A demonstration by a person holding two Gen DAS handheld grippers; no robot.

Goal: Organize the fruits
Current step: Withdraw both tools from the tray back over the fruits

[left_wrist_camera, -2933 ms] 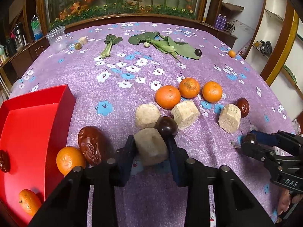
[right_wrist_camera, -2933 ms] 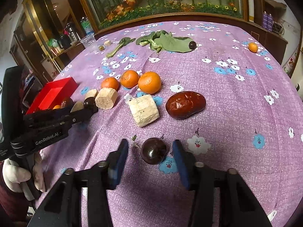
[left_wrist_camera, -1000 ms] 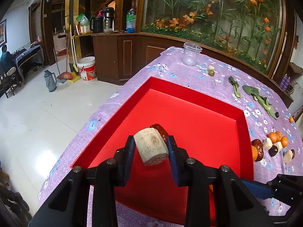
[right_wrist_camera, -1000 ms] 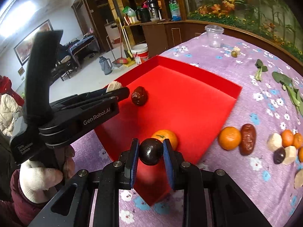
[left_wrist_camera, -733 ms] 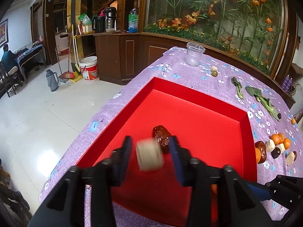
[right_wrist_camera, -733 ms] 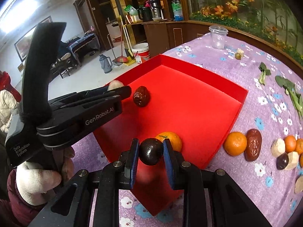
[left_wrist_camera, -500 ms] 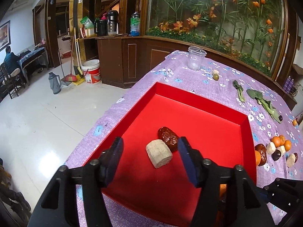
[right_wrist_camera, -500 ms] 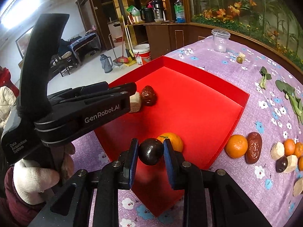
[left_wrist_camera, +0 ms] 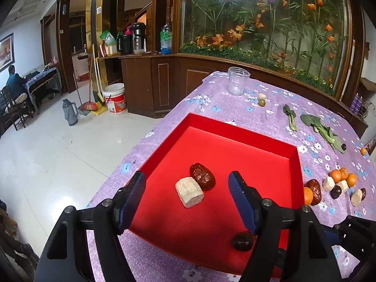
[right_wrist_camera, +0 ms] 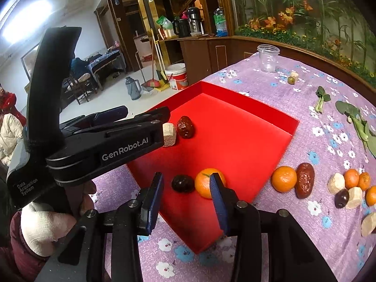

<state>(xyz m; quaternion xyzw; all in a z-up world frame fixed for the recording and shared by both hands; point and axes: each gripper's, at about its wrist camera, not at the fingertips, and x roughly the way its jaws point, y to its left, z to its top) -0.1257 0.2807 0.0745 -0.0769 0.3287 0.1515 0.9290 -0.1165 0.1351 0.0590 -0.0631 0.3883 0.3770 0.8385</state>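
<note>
Left wrist view
Tray: a red tray [left_wrist_camera: 235, 141] with low walls lies on the purple flowered tablecloth [left_wrist_camera: 258, 115], in the middle of the frame.
Fruits inside: a pale cut chunk [left_wrist_camera: 189, 192] lies touching a wrinkled red date [left_wrist_camera: 202, 176] at the centre; a dark round fruit [left_wrist_camera: 242, 241] lies at the lower right, near the tray's near edge.
Fruits outside: oranges, dates and pale chunks in a group [left_wrist_camera: 338, 185] at the right edge, on the cloth.
Left gripper [left_wrist_camera: 186, 198]: jaws are opening, wide apart; the pale chunk shows between them lower down on the tray floor, and the pads do not touch it. Released.

Right wrist view
Tray: its red rim [right_wrist_camera: 249, 98] crosses the centre of the frame.
Fruits inside: the dark fruit [right_wrist_camera: 182, 183] lies just beside an orange [right_wrist_camera: 208, 185] at lower centre; the chunk [right_wrist_camera: 169, 134] and date [right_wrist_camera: 185, 127] lie left of centre.
Right gripper [right_wrist_camera: 186, 202]: jaws are opening; the dark fruit lies on the tray between the blue pads [right_wrist_camera: 154, 202], free of both. Released.
Left gripper, side view [right_wrist_camera: 150, 127]: at the left, held by a white-gloved hand [right_wrist_camera: 44, 230] at the lower left.
</note>
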